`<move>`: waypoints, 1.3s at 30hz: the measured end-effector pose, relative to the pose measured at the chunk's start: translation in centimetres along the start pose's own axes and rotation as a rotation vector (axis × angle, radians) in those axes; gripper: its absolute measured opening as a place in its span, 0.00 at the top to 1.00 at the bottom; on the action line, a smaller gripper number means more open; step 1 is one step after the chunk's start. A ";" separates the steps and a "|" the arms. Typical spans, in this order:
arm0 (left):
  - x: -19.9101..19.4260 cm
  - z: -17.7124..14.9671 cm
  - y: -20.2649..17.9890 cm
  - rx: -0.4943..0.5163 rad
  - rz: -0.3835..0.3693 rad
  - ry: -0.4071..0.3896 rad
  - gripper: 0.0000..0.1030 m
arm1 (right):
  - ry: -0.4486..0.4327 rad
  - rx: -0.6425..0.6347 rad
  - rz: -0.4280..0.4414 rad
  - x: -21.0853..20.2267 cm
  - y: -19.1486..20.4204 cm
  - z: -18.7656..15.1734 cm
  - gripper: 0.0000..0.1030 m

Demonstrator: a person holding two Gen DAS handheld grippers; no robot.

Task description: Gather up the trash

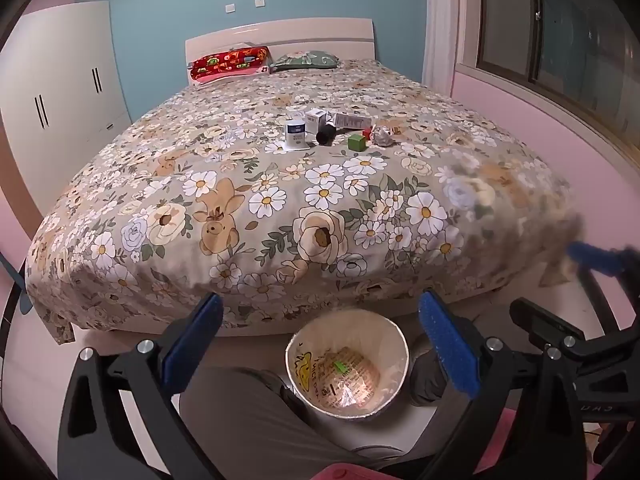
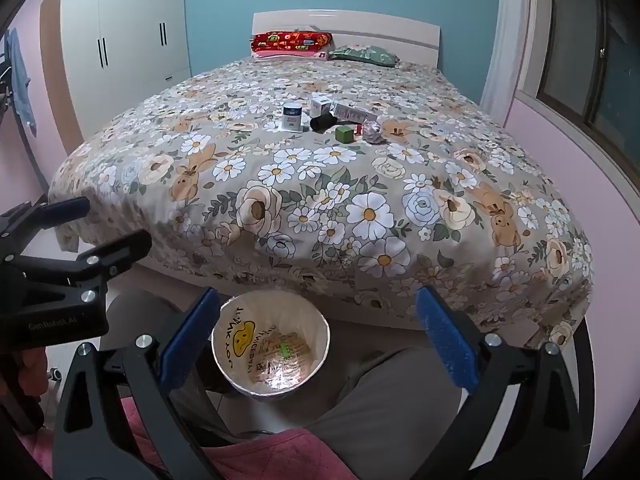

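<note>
A cluster of trash lies mid-bed on the floral bedspread [image 1: 256,200]: a white jar [image 1: 295,132] [image 2: 292,116], a white box [image 1: 316,117], a long box [image 1: 351,121], a black cylinder [image 1: 326,134] [image 2: 322,122], a green cube [image 1: 356,142] [image 2: 344,134] and a crumpled silvery wad [image 1: 382,136] [image 2: 373,133]. On the floor at the bed's foot stands a bag-lined bin [image 1: 394,360] [image 2: 320,332] with a printed wrapper inside. My left gripper [image 1: 320,300] [image 2: 112,222] and right gripper [image 2: 318,294] [image 1: 560,284] hover side by side above the bin, both open and empty, far short of the trash.
The person's grey-trousered legs [image 1: 248,412] [image 2: 392,396] flank the bin, over a pink cushion [image 2: 280,456]. A red pillow [image 1: 230,62] and a green pillow [image 1: 304,60] lie at the headboard. A white wardrobe [image 2: 124,40] stands left, a window [image 1: 560,20] right.
</note>
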State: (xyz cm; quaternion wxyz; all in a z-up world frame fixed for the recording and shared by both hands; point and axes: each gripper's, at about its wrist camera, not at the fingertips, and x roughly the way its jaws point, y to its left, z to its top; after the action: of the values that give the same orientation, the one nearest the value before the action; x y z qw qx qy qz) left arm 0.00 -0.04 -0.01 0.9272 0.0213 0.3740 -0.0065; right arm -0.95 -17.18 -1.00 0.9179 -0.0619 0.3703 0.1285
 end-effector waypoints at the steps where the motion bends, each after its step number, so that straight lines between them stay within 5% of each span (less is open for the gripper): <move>1: 0.0 0.0 0.0 0.000 -0.001 0.002 0.03 | -0.002 -0.002 -0.003 0.0 0.0 0.0 0.06; 39: -0.9 0.7 0.8 -0.008 0.021 -0.023 0.03 | -0.028 -0.007 -0.031 -1.0 -0.2 0.5 0.06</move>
State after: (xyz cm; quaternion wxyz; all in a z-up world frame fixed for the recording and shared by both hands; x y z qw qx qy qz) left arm -0.13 0.75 1.16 0.9316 0.0215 0.3629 0.0044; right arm -1.30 -17.45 0.04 0.9247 -0.0693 0.3558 0.1163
